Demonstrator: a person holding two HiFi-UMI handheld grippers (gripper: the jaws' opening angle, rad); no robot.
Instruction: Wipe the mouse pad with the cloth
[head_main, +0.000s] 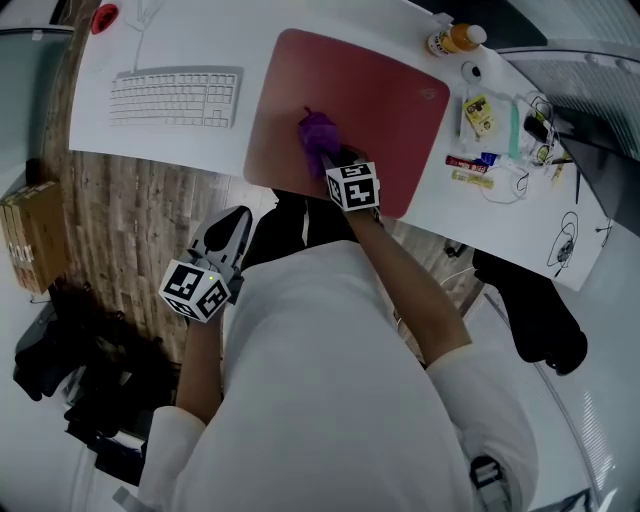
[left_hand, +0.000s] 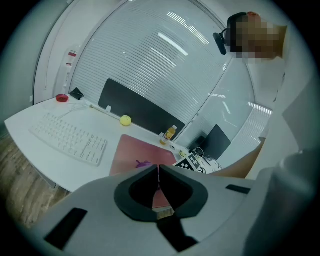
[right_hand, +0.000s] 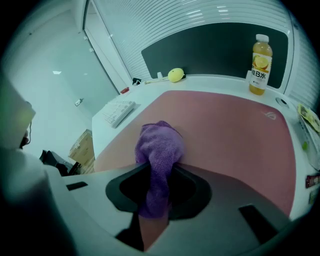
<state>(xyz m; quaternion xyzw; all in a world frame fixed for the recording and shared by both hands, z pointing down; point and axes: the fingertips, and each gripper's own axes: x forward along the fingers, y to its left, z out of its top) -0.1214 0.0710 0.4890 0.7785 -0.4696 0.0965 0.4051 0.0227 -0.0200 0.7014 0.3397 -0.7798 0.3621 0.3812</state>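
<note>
Purple cloth (head_main: 318, 133) sits bunched on the mouse pad (head_main: 385, 95), toward its near-left part. One end is clamped between the jaws of your right gripper (head_main: 330, 160). Your left gripper (head_main: 232, 230) hangs off the desk's near side, over the wood floor, jaws together on nothing.

Step in hand, by the look of it: wiping strokes across the pad.
- Only a small wad touches the pad. Tilt the gripper low so more fabric lies flat, and press lightly so the jaw tips don't scrape the surface.
- Work in overlapping passes. The far and right parts of the pad look like the largest stretch to cover.
- The pad may creep under drag; the free left gripper could pin its near-left corner.

Edges and room:
- Near: the pad's edge runs along the edge of the desk (head_main: 160, 150). Stop strokes short so the cloth doesn't drop off.
- Left: the keyboard (head_main: 175, 97) is apart from the pad, with bare desk between.
- Far right corner: the bottle (head_main: 455, 38) stands upright just beside the pad and looks easy to tip.
- Right: small clutter (head_main: 490, 130) lies near the pad edge; use short strokes there.
</note>
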